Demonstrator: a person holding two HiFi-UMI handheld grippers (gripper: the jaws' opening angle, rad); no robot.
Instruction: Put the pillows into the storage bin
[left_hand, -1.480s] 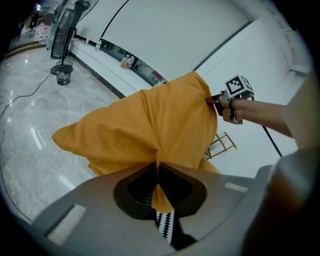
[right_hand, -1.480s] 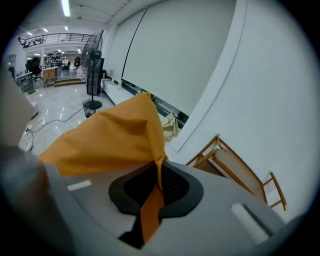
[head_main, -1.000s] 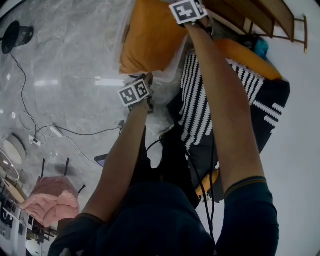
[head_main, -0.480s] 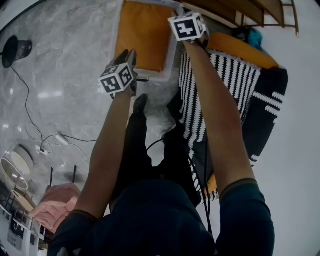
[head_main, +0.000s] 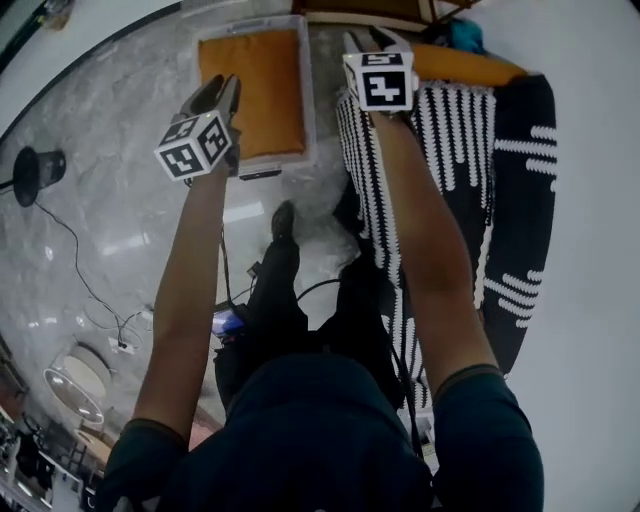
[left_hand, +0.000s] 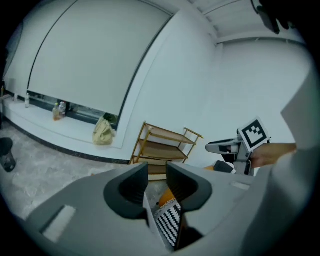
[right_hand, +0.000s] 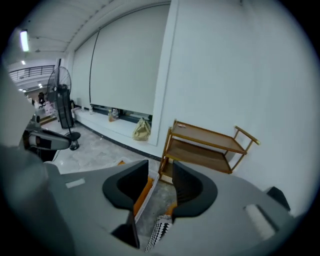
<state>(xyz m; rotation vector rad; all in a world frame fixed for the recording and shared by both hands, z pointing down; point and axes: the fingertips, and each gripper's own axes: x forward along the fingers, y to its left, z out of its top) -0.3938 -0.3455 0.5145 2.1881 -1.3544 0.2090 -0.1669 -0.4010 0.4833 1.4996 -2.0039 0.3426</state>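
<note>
On a marble floor (head_main: 110, 150), an orange pillow (head_main: 255, 90) is lying in the storage bin (head_main: 308, 110); the left tool (head_main: 216, 93), its jaws just narrowing, and the right tool (head_main: 370, 40) are hovering slightly parted, empty.

Navy tee (head_main: 320, 440) w/ olive-trim cuffs (head_main: 478, 372), blk trousers (head_main: 275, 295).

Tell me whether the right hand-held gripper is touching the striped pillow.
Apart. The right gripper view shows the right hand-held gripper with jaws open on empty air, and the striped pillow lies well below and beyond them.
</note>
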